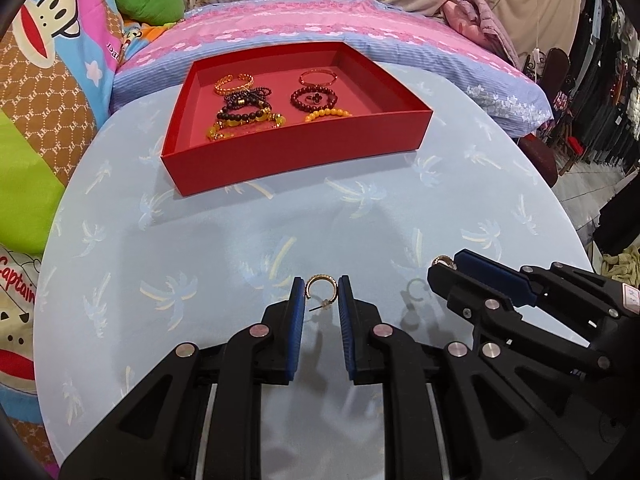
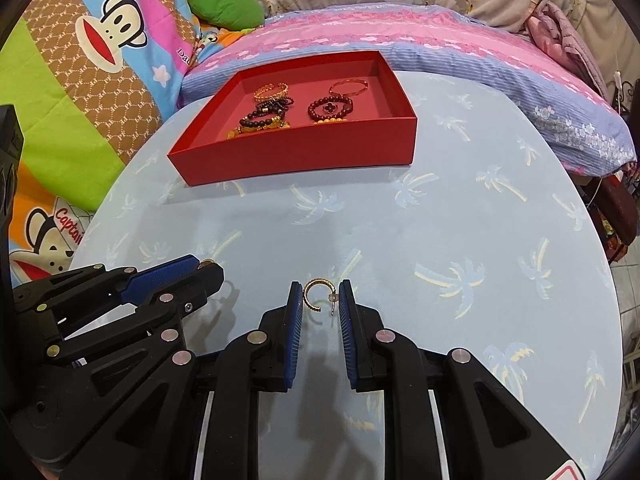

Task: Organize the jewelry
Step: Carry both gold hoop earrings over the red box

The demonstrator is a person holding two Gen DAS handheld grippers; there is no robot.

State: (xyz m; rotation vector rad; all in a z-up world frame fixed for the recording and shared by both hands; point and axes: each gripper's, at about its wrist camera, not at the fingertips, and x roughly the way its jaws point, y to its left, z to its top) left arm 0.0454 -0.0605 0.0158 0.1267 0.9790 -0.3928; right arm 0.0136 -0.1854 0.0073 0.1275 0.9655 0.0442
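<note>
While both grippers hung low over the round table, the scene stood as follows, every place given from the red box.

Table (image 1: 248,232): round, covered in pale blue cloth printed with palm trees; it carried the red box on its far half.

Bedding (image 2: 80,92): bright cartoon quilts and a pink and lilac striped pillow (image 1: 320,24) lay behind and to the left of the red box, beyond the table's edge.

Red box (image 1: 304,148): a shallow open tray with a pink floor, sitting flat on the cloth.

Bracelets (image 1: 316,98): several lay inside the red box in two loose groups, dark beads, yellow beads and gold bangles; the left group (image 2: 264,114) overlapped in a heap.

Left gripper (image 1: 322,294): well in front of the red box, nearer the camera, its blue-padded fingers (image 1: 296,320) pressed on either side of a gold hoop earring, gripping it.

Right gripper (image 2: 320,298): also well in front of the red box, to the right of the left gripper, clamped on a second gold hoop earring between its pads.

Left earring (image 1: 320,290): upright between the left fingers, arch toward the red box, post pointing left.

Right earring (image 2: 314,294): upright between the right fingers, its open side and post toward the right pad.
</note>
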